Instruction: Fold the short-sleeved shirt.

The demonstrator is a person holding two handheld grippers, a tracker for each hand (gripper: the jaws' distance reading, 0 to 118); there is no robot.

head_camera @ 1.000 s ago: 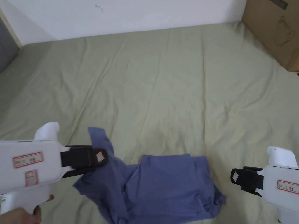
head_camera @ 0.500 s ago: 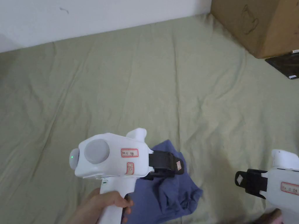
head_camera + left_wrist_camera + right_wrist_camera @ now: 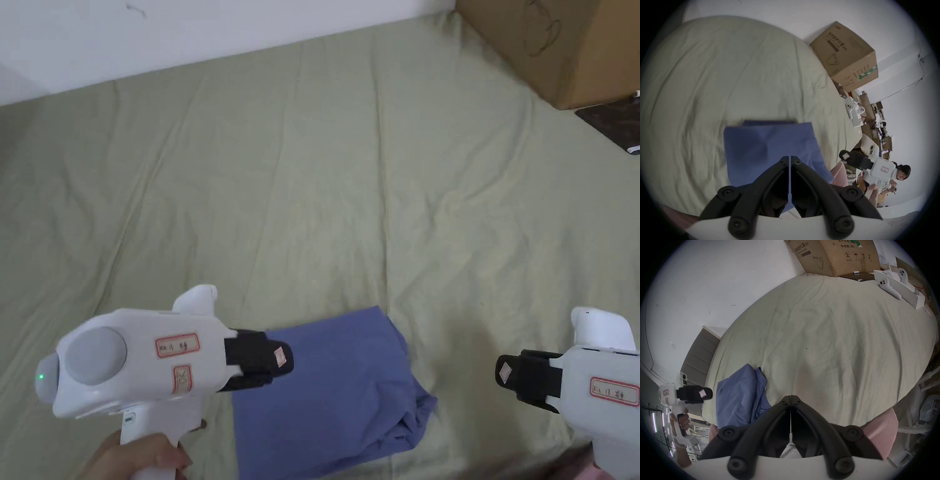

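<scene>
The green sheet (image 3: pixel 350 187) covers the whole bed, wrinkled, and your blue shirt (image 3: pixel 325 400) lies at its near edge as a folded oblong — long axis runs from you toward the far wall, tilted a bit to the right, with a smooth flat panel on top and a bunched, crumpled edge along its right side near the front. Back right, a big cardboard box (image 3: pixel 562 50) sits at the far corner by the wall, w/ a dark flat item (image 3: pixel 615 122) just beside it; in the right gripper view a white tray w/ white controllers (image 3: pixel 890 283) rests along that edge too. All of that is well apart from the shirt. Your left gripper (image 3: pixel 275 359) hangs over the shirt's near-left part, jaws pressed together w/ nothing between them — no cloth pinched in the left gripper view. Your right gripper (image 3: pixel 505 375) sits off to the shirt's right, above bare sheet, apart from the fabric, jaws likewise closed tight and empty.
</scene>
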